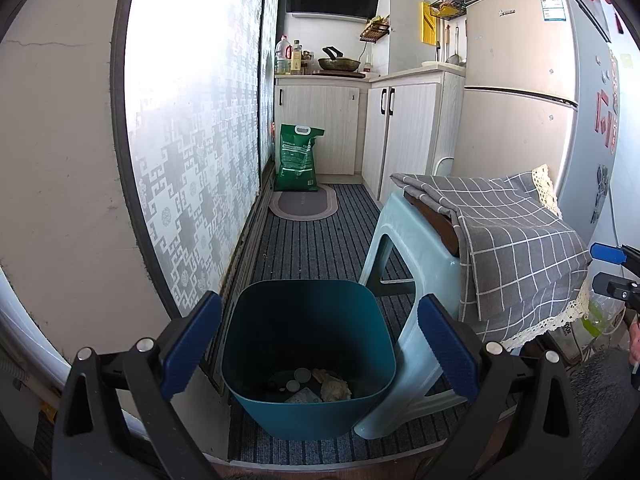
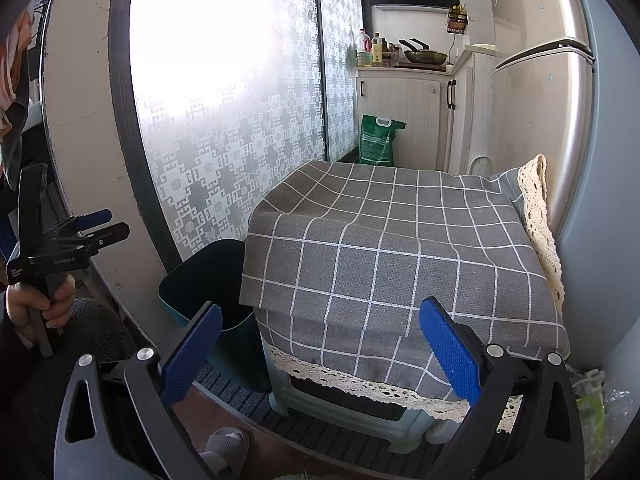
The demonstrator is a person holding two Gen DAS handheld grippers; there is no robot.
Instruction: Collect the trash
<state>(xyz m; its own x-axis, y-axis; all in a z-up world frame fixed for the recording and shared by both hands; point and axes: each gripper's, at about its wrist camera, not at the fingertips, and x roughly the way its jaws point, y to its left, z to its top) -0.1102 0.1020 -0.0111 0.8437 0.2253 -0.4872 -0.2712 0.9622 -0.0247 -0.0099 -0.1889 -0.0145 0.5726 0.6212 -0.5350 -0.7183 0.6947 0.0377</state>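
Currently both tools are spread and hold nothing: the left gripper (image 1: pixel 316 344) hangs above the bin (image 1: pixel 308 412), and the right gripper (image 2: pixel 320 344) faces the checked cloth (image 2: pixel 400 256) draped over the stool (image 1: pixel 416 240). Trash (image 1: pixel 316 384) lies at the bin's bottom, at 6 o'clock in the left view. No loose trash is visible on the cloth or carpet (image 1: pixel 320 240).

Risk: the stool touches the bin at 3 o'clock; a careless reach may tip the bin or snag the lace hem (image 2: pixel 360 380). A plastic bag (image 2: pixel 596 404), at 4 o'clock in the right view, sits wedged between stool and fridge (image 2: pixel 560 120), limiting access.
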